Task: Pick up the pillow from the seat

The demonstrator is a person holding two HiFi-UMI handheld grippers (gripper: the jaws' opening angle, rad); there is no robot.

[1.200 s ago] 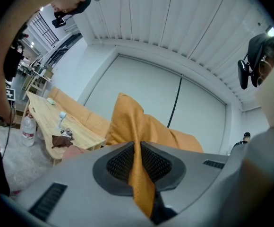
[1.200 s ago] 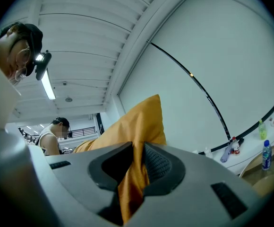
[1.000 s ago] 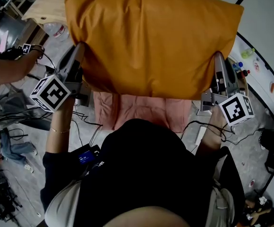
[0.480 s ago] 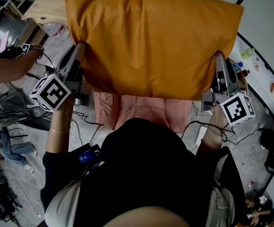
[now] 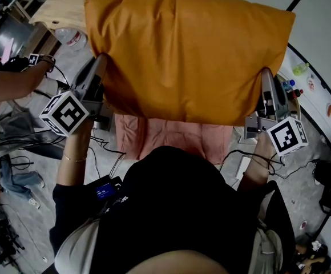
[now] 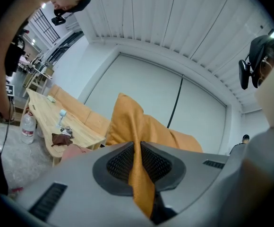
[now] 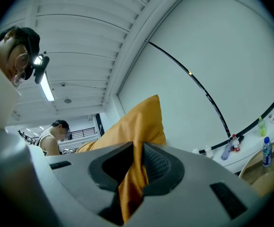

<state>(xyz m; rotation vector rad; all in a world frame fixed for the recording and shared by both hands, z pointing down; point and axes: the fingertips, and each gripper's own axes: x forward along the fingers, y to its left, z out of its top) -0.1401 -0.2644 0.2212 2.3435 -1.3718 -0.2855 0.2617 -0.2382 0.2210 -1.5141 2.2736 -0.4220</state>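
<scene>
The pillow [image 5: 188,56] is held long axis crosswise, one end pinched in the left gripper [image 5: 100,66], the other in the right gripper [image 5: 265,79].

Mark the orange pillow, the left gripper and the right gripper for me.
orange pillow [image 5: 182,56], head view, middle of its broad face.
left gripper [image 6: 138,150], left gripper view, between its fingers, shut on the pillow's edge.
right gripper [image 7: 136,161], right gripper view, between its fingers, shut on the pillow's edge.
</scene>
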